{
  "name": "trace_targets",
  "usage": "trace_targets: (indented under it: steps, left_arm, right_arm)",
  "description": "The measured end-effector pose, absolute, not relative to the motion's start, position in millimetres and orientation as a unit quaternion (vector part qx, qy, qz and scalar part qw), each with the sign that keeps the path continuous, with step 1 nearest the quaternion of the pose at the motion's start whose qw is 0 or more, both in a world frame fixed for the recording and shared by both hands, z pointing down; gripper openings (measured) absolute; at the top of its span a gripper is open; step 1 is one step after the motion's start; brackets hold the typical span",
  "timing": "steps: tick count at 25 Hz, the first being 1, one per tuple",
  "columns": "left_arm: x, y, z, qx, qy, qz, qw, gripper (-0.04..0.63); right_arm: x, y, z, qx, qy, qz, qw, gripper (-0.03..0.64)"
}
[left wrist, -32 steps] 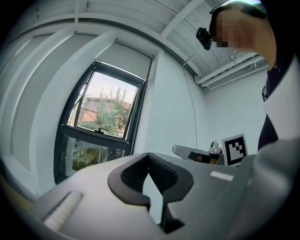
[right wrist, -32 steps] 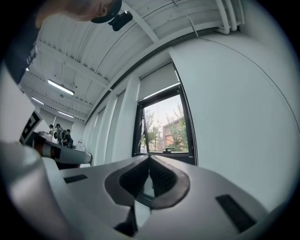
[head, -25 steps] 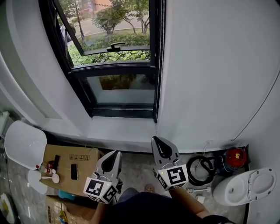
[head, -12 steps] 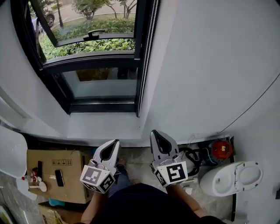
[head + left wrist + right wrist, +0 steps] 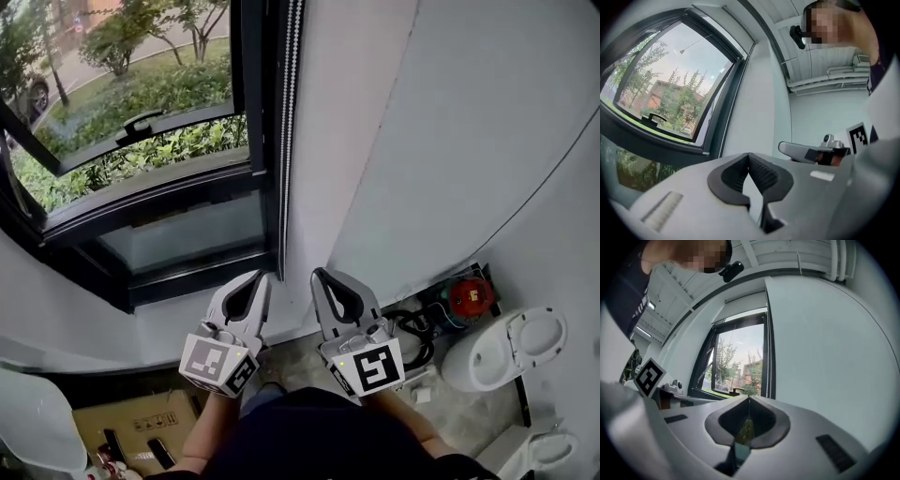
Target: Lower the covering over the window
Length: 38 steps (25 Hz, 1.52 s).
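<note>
Window (image 5: pixel 141 159) left, toilet (image 5: pixel 506 352) far right

Daylight comes in through the window (image 5: pixel 141 131), and the trees (image 5: pixel 122 33) outside look bright. The white wall (image 5: pixel 450 141) is softly lit, with no hard shadows. The floor (image 5: pixel 295 361) below is darker. Both gripper views are round with black corners, and straight lines bend near the edges. The left gripper (image 5: pixel 749 157) and the right gripper (image 5: pixel 749 400) look soft up close.

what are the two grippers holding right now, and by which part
Nothing: the left gripper and the right gripper both have jaws shut and empty.
</note>
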<state>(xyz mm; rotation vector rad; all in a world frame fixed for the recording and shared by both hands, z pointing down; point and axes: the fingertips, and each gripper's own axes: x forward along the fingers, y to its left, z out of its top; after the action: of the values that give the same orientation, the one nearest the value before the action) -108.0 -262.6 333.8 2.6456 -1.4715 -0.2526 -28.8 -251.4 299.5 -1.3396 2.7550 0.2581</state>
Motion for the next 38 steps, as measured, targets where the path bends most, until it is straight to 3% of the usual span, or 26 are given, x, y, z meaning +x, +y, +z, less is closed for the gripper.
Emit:
trace_targets:
  steps: [12,26,28,30,38]
  left_arm:
    - [-122.7,-384.5,320.1,0.918,-0.388,-0.079,0.027,0.011]
    - [-107.8,-445.3,298.3,0.929,-0.363,-0.067,0.01,0.014]
    - [-104.7,-449.7,296.4,0.928,-0.367,-0.057,0.004,0.029]
    - [-101.0,-453.1,294.5,0.927,-0.372,-0.045,-0.004,0.089]
    - [-90.5,-475.6,295.6,0.913,-0.406,-0.011,-0.019,0.115]
  right_arm:
    - [-79.7,-315.0,280.9,-0.516,0.847,0.13,0.006,0.012]
    - [-99.1,-355.1,280.7,-0.523,0.845,0.109,-0.012,0.012]
    - [-97.8,-358.1,275.7,-0.519,0.849,0.096,0.006,0.012]
    - [-97.3,-358.8,269.0,-0.513,0.853,0.092,0.026,0.012]
    - [-99.6,-356.5,256.7,-0.491,0.864,0.1,0.046,0.012]
